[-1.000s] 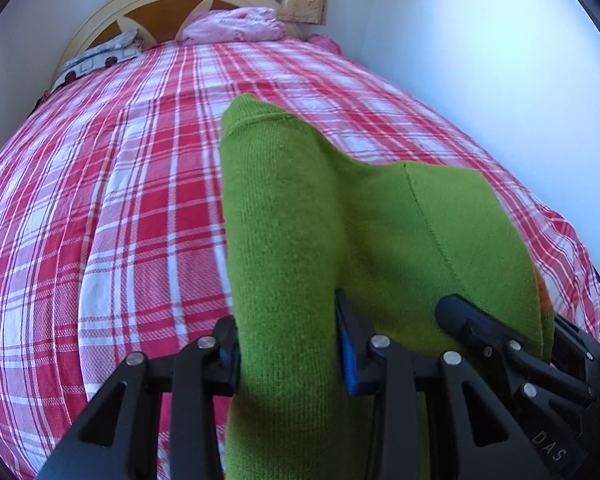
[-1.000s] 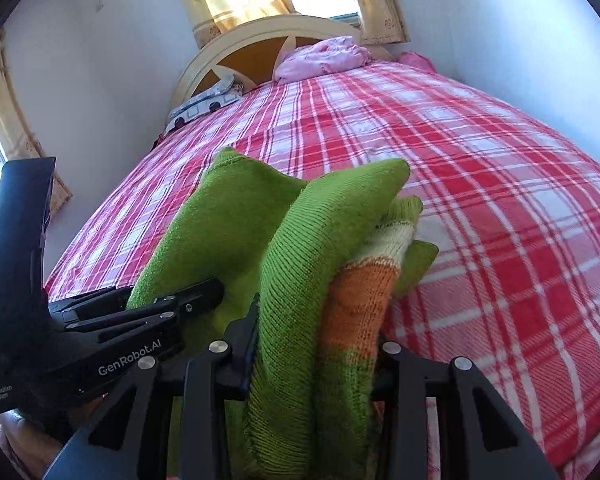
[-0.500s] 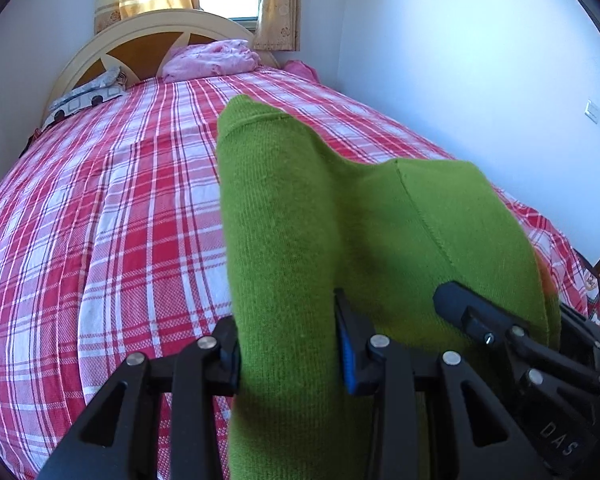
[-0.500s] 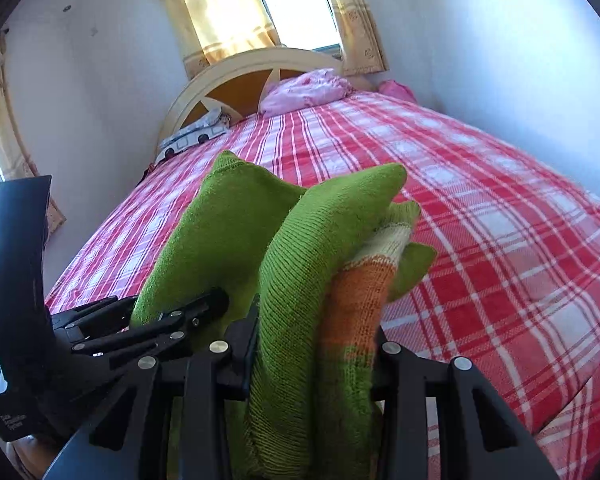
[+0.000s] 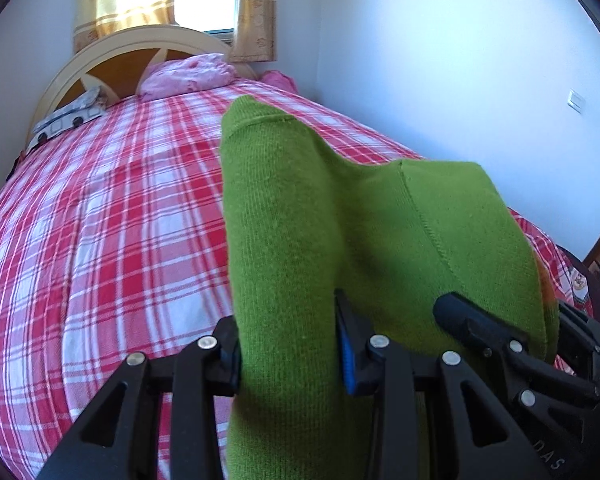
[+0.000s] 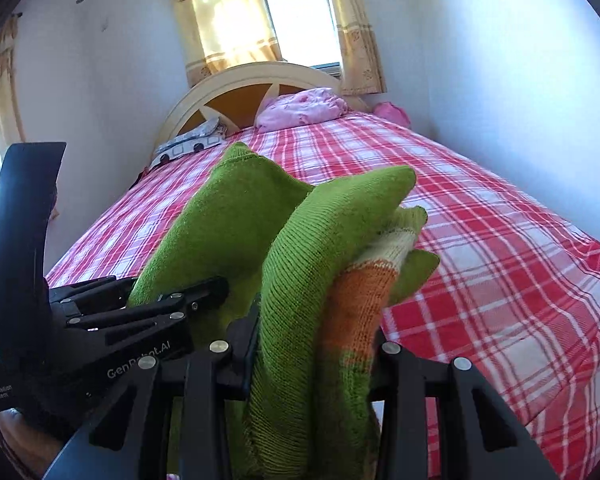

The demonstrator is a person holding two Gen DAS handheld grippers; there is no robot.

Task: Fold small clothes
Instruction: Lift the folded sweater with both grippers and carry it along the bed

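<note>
A small green knitted garment (image 5: 340, 220) with an orange and cream band (image 6: 364, 292) hangs in the air above the red plaid bed (image 5: 100, 220). My left gripper (image 5: 288, 356) is shut on one bunched edge of it. My right gripper (image 6: 316, 352) is shut on the other edge, where green and orange layers are pinched together. The two grippers sit close side by side: the right gripper (image 5: 512, 344) shows at the lower right of the left wrist view, and the left gripper (image 6: 172, 304) at the lower left of the right wrist view.
The bed (image 6: 500, 240) runs back to a cream and orange headboard (image 6: 252, 92). A pink pillow (image 6: 304, 108), a patterned pillow (image 6: 188, 144) and a pink bundle (image 6: 392, 114) lie at its head. White walls close in on both sides; a curtained window (image 6: 296, 20) is behind.
Both grippers have risen with the green garment still clamped, and they tilt up more: the window, curtains and walls fill more of each view and the bed sits lower.
</note>
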